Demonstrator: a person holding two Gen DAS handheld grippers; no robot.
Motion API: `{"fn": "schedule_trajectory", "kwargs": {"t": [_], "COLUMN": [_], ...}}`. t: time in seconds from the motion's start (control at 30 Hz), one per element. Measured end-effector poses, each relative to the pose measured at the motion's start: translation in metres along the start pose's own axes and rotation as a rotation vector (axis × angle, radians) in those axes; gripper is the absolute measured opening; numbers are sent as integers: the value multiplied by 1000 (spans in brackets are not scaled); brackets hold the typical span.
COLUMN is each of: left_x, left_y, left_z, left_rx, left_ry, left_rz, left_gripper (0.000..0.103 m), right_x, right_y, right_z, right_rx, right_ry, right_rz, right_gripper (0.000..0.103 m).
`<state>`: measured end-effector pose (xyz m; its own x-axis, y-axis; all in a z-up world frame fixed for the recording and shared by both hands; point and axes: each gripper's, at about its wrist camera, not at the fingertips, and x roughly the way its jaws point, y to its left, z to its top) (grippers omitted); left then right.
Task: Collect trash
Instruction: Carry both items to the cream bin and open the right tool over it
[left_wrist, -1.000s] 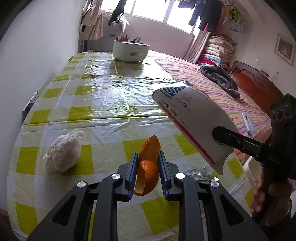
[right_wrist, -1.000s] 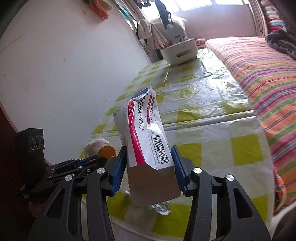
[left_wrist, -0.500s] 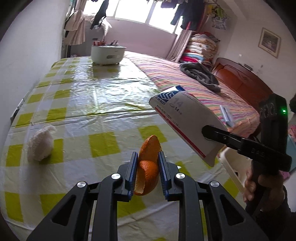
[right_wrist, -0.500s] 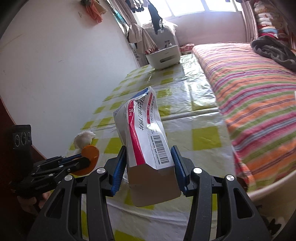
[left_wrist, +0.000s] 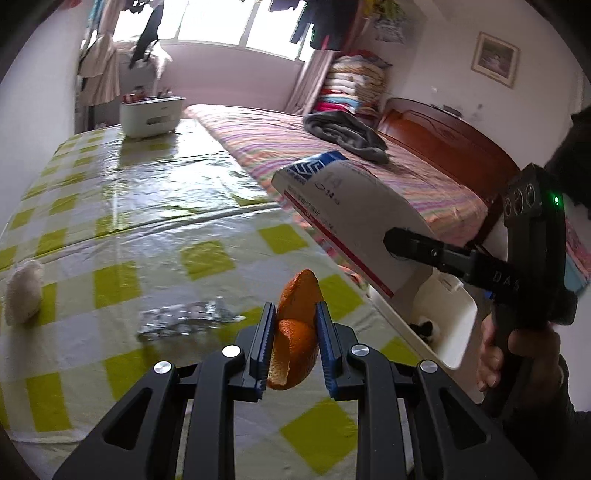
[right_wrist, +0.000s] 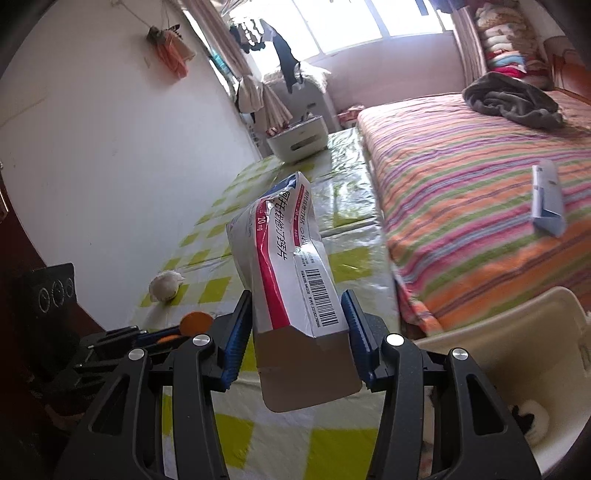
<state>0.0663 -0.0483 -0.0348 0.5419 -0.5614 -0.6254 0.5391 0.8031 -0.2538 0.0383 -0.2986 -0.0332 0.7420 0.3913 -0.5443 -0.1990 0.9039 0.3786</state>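
My left gripper (left_wrist: 294, 338) is shut on an orange peel (left_wrist: 295, 325), held above the checkered table (left_wrist: 122, 206). My right gripper (right_wrist: 299, 332) is shut on a white and red medicine box (right_wrist: 288, 258); the box also shows in the left wrist view (left_wrist: 351, 218), to the right of the peel. A white bin (right_wrist: 532, 354) stands beside the table's right edge, below the box; it also shows in the left wrist view (left_wrist: 454, 317). A silver blister pack (left_wrist: 184, 321) and a white crumpled wad (left_wrist: 24, 291) lie on the table.
A white appliance (left_wrist: 151, 116) stands at the table's far end. A bed with a striped cover (right_wrist: 480, 206) runs along the table's right side, with a grey garment (right_wrist: 513, 99) and a small blue and white box (right_wrist: 546, 199) on it. A wall is on the left.
Both grippers have moved back and to the right with their loads. The white bin and the blister pack have come into view, and the wad has shifted to the far left.
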Motion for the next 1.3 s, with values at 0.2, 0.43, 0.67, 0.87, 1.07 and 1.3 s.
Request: {"fn": "schedule_trajectory", "kwargs": {"t": [0.2, 0.43, 0.67, 0.87, 1.07, 1.3], "left_x": [13, 24, 33, 38, 46, 58], "left_y": [-25, -53, -81, -107, -128, -143], "left_z": [-5, -10, -12, -10, -8, -5], "left_rx": [21, 42, 67, 99, 127, 148], "left_ry": [20, 40, 52, 62, 75, 95], "left_rz": [-35, -66, -97, -126, -143, -155], "left_gripper": [22, 22, 22, 22, 22, 22], "right_x": [-25, -54, -85, -107, -114, -133], "right_y": [-19, -44, -71, -96, -116, -129], "right_z": [-12, -22, -35, -46, -48, -49], "right_rx": [31, 71, 122, 169, 240, 329], "right_ry": [-23, -66, -121, -169, -184, -269], "right_rz": [-17, -61, -132, -224, -259, -262], "right_gripper": [48, 48, 48, 49, 69, 73]}}
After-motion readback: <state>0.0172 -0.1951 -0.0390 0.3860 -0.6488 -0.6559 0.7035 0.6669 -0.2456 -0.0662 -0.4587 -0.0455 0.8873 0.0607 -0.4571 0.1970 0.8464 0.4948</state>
